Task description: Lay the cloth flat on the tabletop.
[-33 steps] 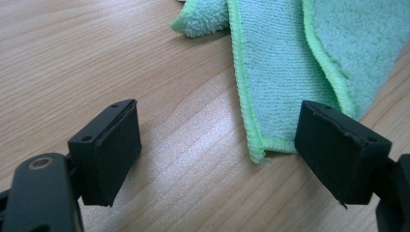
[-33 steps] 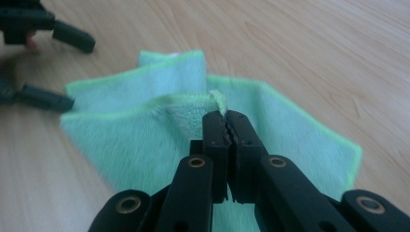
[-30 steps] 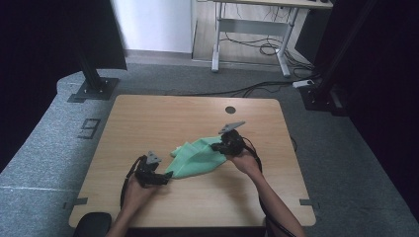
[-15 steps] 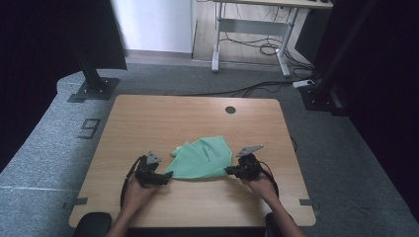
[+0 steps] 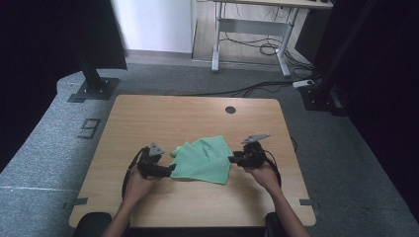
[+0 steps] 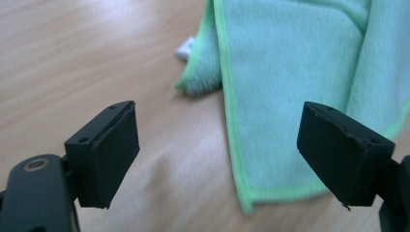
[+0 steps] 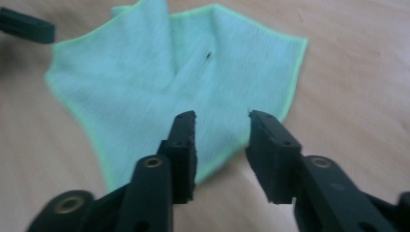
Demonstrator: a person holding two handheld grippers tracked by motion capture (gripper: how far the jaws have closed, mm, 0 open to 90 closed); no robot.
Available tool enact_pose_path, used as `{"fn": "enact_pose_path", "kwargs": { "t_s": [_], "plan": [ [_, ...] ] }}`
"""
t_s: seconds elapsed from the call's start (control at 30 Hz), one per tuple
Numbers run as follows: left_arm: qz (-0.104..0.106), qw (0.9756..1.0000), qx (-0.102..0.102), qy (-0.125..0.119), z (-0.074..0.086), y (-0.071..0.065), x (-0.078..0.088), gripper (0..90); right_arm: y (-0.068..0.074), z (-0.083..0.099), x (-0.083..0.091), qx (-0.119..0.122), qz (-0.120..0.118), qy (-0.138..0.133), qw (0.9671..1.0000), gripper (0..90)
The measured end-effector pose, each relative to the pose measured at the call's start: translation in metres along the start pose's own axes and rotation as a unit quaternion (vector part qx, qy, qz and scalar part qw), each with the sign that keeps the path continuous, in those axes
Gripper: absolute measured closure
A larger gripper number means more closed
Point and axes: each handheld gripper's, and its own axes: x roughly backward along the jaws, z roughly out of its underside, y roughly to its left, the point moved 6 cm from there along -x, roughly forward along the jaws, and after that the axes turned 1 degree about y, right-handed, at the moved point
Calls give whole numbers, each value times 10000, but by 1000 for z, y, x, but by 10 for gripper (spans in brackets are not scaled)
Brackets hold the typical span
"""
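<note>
Right tongs [image 5: 232, 159] have just been opening and now stand parted at the right edge of the cloth [image 5: 203, 160], nothing pinched between the jaws; a second ago they gripped a corner raised above the cloth's far side. Left tongs [image 5: 170, 170] are spread wide at the cloth's left edge, its green hem lying between the jaws untouched. That cloth now rests loosely folded on the counter [image 5: 163, 113]. Judging by this, one fold is laid and both tongs are free to take fresh corners.
</note>
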Motion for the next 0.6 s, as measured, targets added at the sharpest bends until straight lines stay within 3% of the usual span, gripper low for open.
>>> {"fn": "enact_pose_path", "kwargs": {
  "t_s": [0.17,0.37,0.5,0.6],
  "plan": [
    [-36,9998,54,212,0,8,-16,147,-5,-23,-36,99,93,26,9999,659],
    [-80,9991,-55,414,9,4,-28,149,-6,-28,-71,182,237,160,9994,713],
    [-150,9989,61,435,11,5,-26,152,-2,-20,-82,378,354,416,9978,743],
    [-216,9987,100,456,13,5,-24,153,-2,-16,-82,352,396,298,9981,770]
  ]
}}
